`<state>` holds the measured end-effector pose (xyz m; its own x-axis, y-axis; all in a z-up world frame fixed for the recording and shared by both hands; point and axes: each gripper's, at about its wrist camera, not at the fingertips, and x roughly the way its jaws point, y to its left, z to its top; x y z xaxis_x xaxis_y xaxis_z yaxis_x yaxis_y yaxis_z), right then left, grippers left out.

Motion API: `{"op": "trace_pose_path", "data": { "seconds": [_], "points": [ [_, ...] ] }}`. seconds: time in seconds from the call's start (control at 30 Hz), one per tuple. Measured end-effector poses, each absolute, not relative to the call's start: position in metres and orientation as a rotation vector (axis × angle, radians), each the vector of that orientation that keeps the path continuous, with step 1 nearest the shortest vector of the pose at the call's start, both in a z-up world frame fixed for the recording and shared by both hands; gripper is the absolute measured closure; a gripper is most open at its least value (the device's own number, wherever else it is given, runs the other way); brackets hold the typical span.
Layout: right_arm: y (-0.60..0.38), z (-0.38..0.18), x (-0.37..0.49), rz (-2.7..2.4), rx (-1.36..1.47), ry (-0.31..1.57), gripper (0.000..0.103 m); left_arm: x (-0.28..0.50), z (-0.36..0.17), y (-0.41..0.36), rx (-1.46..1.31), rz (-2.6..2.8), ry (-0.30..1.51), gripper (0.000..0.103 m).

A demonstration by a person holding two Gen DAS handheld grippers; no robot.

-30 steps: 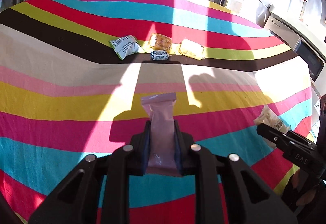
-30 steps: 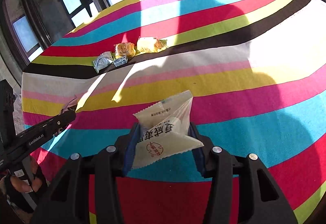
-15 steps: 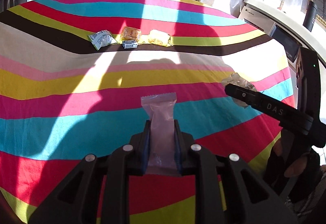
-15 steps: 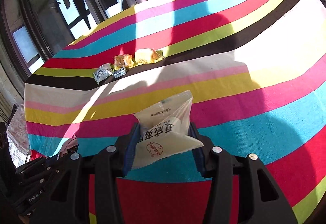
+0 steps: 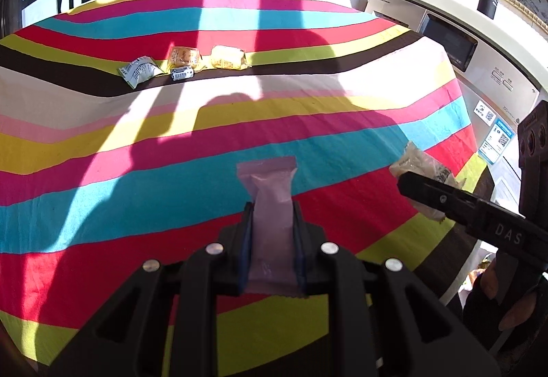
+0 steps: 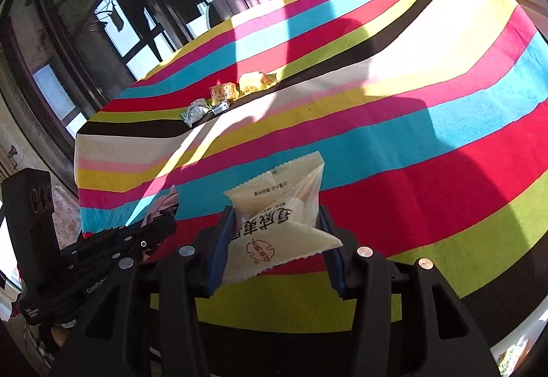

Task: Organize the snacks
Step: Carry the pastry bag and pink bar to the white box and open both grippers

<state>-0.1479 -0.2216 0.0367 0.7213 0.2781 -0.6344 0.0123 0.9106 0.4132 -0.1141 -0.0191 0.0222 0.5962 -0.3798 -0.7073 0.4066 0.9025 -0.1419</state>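
Note:
My left gripper [image 5: 272, 209] is shut on a pale purple snack packet [image 5: 270, 202] that sticks up between its blue pads, above the near edge of the striped tablecloth [image 5: 171, 144]. My right gripper [image 6: 275, 219] is shut on a cream packet with red and black print [image 6: 277, 216]. In the left wrist view that right gripper [image 5: 407, 183] shows at the right with its packet [image 5: 424, 171]. The right wrist view shows the left gripper [image 6: 161, 222] at the lower left. Far back on the dark stripe lie a white-green packet [image 5: 138, 71], two yellow packets [image 5: 185, 57] [image 5: 227, 57] and a small blue-white one [image 5: 182, 73].
A white appliance with a dark screen [image 5: 448, 41] stands against the table's right side. Windows with dark frames [image 6: 113, 20] run behind the table. A person's hand [image 5: 507, 294] holds the right gripper's handle at the lower right.
Both grippers have drawn back from the table's middle toward its near edge, each keeping its packet. The row of snacks now looks farther away, and the right gripper has come further into the left wrist view.

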Motion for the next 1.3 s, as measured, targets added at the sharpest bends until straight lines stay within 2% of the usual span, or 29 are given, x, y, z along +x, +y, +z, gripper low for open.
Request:
{"op": "trace_pose_path", "data": {
  "seconds": [0.37, 0.67, 0.8, 0.87, 1.03, 1.07, 1.1, 1.2, 1.27, 1.3],
  "points": [
    [-0.242, 0.049, -0.210, 0.132, 0.387, 0.734, 0.055, -0.150, 0.034, -0.044, 0.158, -0.559, 0.783, 0.082],
    [-0.274, 0.058, -0.280, 0.024, 0.326, 0.712, 0.055, -0.206, 0.064, -0.114, 0.326, -0.833, 0.705, 0.082],
    [-0.298, 0.055, -0.310, -0.054, 0.345, 0.707, 0.055, -0.207, 0.054, -0.137, 0.388, -0.877, 0.736, 0.082],
    [-0.312, 0.052, -0.323, -0.089, 0.376, 0.697, 0.055, -0.186, 0.043, -0.124, 0.286, -0.849, 0.822, 0.080],
    [-0.337, 0.037, -0.340, -0.144, 0.438, 0.704, 0.055, -0.148, 0.037, -0.081, 0.085, -0.811, 0.903, 0.063],
    [-0.340, 0.034, -0.341, -0.151, 0.449, 0.709, 0.055, -0.145, 0.037, -0.076, 0.070, -0.811, 0.903, 0.057],
    [-0.342, 0.031, -0.340, -0.153, 0.458, 0.714, 0.055, -0.144, 0.038, -0.073, 0.054, -0.814, 0.906, 0.045],
    [-0.336, 0.030, -0.339, -0.148, 0.439, 0.724, 0.055, -0.151, 0.045, -0.064, 0.019, -0.811, 0.954, 0.030],
    [-0.328, 0.034, -0.336, -0.141, 0.392, 0.726, 0.055, -0.172, 0.055, -0.066, 0.064, -0.874, 0.961, 0.021],
    [-0.324, 0.035, -0.335, -0.135, 0.378, 0.727, 0.055, -0.184, 0.056, -0.070, 0.138, -0.882, 0.962, 0.021]
  ]
}}
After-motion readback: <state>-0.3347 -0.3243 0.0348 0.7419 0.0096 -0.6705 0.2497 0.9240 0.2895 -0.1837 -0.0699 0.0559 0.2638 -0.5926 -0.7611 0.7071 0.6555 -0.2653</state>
